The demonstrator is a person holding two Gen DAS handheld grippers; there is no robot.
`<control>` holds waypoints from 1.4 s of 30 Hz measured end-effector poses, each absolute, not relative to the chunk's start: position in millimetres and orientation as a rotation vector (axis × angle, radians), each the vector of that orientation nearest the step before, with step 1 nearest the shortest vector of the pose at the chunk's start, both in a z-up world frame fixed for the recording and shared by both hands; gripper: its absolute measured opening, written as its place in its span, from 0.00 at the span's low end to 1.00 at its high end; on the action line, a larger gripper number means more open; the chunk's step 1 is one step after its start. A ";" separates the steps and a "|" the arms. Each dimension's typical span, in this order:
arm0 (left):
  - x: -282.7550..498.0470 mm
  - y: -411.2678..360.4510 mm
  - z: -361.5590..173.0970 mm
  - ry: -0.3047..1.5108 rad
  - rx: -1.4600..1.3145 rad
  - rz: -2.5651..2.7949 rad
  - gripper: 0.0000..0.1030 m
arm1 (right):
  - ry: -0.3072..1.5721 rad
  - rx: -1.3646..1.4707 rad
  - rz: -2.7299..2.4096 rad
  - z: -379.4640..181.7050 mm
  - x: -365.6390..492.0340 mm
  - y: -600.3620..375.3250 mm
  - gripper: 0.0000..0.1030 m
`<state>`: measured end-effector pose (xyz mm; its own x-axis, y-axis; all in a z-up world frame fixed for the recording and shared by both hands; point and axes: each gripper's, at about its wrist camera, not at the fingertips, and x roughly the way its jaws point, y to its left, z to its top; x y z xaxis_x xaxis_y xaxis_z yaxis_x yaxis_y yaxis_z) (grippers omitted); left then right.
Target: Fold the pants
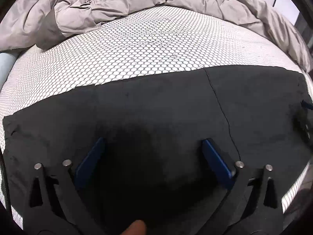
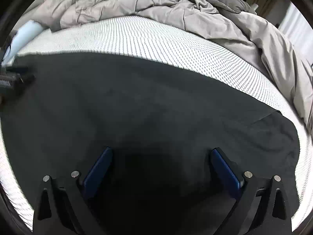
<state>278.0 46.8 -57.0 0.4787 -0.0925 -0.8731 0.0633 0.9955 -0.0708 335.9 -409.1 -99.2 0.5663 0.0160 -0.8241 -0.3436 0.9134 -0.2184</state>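
Already lay folded lengthwise, pants (image 1: 156, 101) flat along the mattress's (image 1: 137, 45) near edge; crosswise folds remained. Hovered spread, gripping nothing: left gripper (image 1: 152, 152), right gripper (image 2: 161, 162).

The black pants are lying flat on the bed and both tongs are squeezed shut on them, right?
Not quite. The black pants do lie flat on the bed, but both tongs are open: the left tongs in the left wrist view, the right tongs in the right wrist view.
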 end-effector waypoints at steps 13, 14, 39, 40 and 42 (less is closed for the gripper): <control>189.2 -60.1 -19.3 0.953 0.052 -0.387 0.99 | 0.902 -0.172 0.149 -65.0 290.2 -498.1 0.99; 189.0 -76.5 -24.7 0.967 0.073 -0.408 0.99 | 0.906 -0.183 0.196 -66.4 286.4 -487.7 0.99; 204.7 -156.1 -26.4 0.940 -0.012 -0.514 0.99 | 0.887 0.593 0.059 -80.4 255.0 -744.3 0.99; 204.7 -166.4 -30.6 0.957 0.007 -0.534 0.99 | 0.911 0.658 0.113 -90.8 256.5 -747.2 0.99; 201.5 -184.7 -42.1 0.988 0.058 -0.550 0.99 | 0.893 0.708 0.140 -100.9 256.2 -749.7 0.99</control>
